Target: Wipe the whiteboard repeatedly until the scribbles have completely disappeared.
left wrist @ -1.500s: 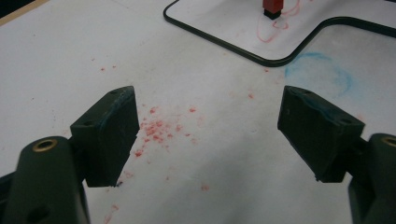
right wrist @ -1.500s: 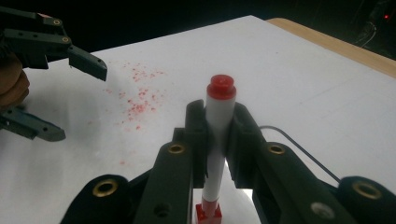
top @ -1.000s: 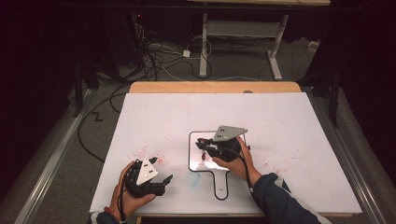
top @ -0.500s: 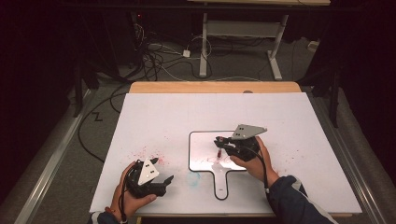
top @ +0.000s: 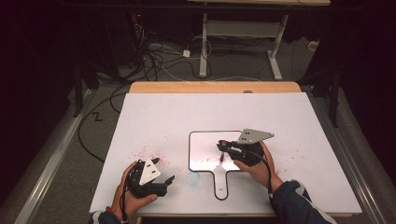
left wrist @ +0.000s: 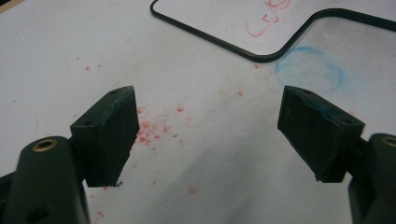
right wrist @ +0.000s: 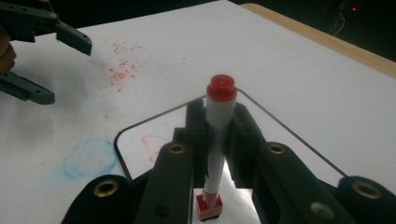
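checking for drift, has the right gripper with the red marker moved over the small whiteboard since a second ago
Yes. The right gripper, shut on the red marker, has shifted right, from the whiteboard's middle toward its right edge.

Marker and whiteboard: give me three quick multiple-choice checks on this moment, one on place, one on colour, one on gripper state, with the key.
1. Where is the marker?
A. Lying on the table beside the left gripper
B. Clamped in the right gripper over the small whiteboard
C. On the floor among the cables

2. What colour is the marker's end cap?
A. Red
B. Blue
C. Green

3. How do the left gripper's jaws stand?
A. Shut on the marker
B. Shut on the whiteboard's handle
C. Wide apart with nothing between them

Key: 1 B, the right gripper view shows the marker upright between its jaws above the board. 2 A, the round end facing that camera is red. 3 C, the left gripper view shows bare table between the pads.
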`<control>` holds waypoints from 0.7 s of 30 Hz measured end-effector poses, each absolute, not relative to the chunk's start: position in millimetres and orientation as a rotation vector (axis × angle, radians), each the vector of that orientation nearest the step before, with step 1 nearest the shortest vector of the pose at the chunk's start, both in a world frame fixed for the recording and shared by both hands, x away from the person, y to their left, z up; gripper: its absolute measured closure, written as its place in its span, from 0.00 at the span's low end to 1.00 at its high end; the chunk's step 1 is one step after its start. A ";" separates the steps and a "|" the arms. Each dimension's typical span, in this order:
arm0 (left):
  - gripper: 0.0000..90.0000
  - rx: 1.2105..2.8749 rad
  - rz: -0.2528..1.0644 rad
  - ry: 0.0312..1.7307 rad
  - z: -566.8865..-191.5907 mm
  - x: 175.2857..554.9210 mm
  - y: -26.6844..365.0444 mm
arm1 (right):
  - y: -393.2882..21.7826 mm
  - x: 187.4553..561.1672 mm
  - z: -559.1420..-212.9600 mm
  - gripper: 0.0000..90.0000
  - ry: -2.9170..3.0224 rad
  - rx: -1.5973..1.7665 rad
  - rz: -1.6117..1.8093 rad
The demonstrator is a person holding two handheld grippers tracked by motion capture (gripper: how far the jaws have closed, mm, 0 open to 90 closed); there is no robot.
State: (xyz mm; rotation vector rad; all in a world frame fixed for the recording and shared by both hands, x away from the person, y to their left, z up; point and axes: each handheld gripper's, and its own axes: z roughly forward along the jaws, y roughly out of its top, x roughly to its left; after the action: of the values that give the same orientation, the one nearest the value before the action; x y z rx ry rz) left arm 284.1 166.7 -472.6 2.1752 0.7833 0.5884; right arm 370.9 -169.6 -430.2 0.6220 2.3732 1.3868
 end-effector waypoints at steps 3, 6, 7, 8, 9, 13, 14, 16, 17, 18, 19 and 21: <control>0.22 2.167 0.588 0.784 -472.2 283.5 167.6 | -167.3 367.8 -428.5 0.90 2.380 0.585 1.351; 0.22 2.166 0.589 0.785 -471.9 283.0 168.6 | -175.7 368.2 -426.4 0.90 2.370 0.591 1.302; 0.22 2.165 0.588 0.785 -471.9 282.9 168.6 | -180.4 369.6 -425.7 0.90 2.369 0.609 1.296; 0.22 2.166 0.589 0.784 -471.7 282.8 168.6 | -185.4 370.9 -425.2 0.90 2.362 0.635 1.295; 0.22 2.167 0.590 0.783 -471.6 282.7 168.5 | -190.3 371.3 -424.7 0.90 2.353 0.647 1.281; 0.22 2.167 0.589 0.782 -471.7 283.0 167.3 | -207.4 370.6 -422.6 0.90 2.328 0.668 1.224; 0.22 2.168 0.590 0.781 -471.5 282.9 167.1 | -210.6 370.3 -422.0 0.90 2.321 0.671 1.207; 0.22 2.169 0.590 0.778 -471.3 282.8 166.6 | -215.5 369.6 -421.5 0.90 2.316 0.682 1.198; 0.22 2.170 0.590 0.777 -471.3 283.0 166.5 | -216.0 368.3 -421.2 0.90 2.309 0.683 1.182; 0.22 2.172 0.590 0.775 -471.2 283.2 166.3 | -215.9 367.6 -421.3 0.90 2.309 0.680 1.180; 0.22 2.170 0.589 0.775 -471.2 283.2 166.0 | -214.7 366.4 -421.8 0.90 2.306 0.675 1.184; 0.22 2.171 0.587 0.771 -471.1 283.1 165.9 | -211.9 364.2 -423.0 0.90 2.317 0.677 1.226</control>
State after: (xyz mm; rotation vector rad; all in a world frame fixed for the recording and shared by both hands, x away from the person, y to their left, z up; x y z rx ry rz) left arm 283.1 165.9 -471.1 2.1708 0.7714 0.5872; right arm 364.2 -211.9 -423.0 0.6773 2.3175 1.2255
